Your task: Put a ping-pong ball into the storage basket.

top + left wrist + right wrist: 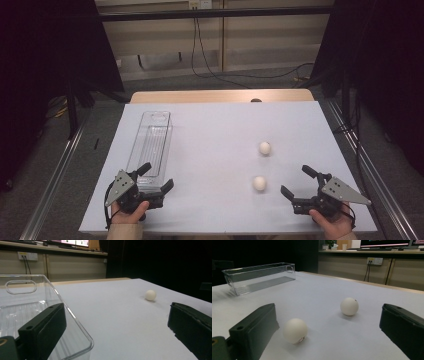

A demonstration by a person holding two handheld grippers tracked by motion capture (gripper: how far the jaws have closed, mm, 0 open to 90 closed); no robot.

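Balls: the near white ball lies toward the bench's near right corner, just ahead of the right gripper, its fingers spread and empty. The far ball sits beyond. The left gripper, fingers released, straddles the clear bin's near end; the left gripper view cuts off the bin's left side.

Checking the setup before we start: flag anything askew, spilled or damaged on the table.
Nothing stands out. The clear bin sits upright and looks empty, two white balls rest apart on the white sheet, and both tongs are open, holding nothing.
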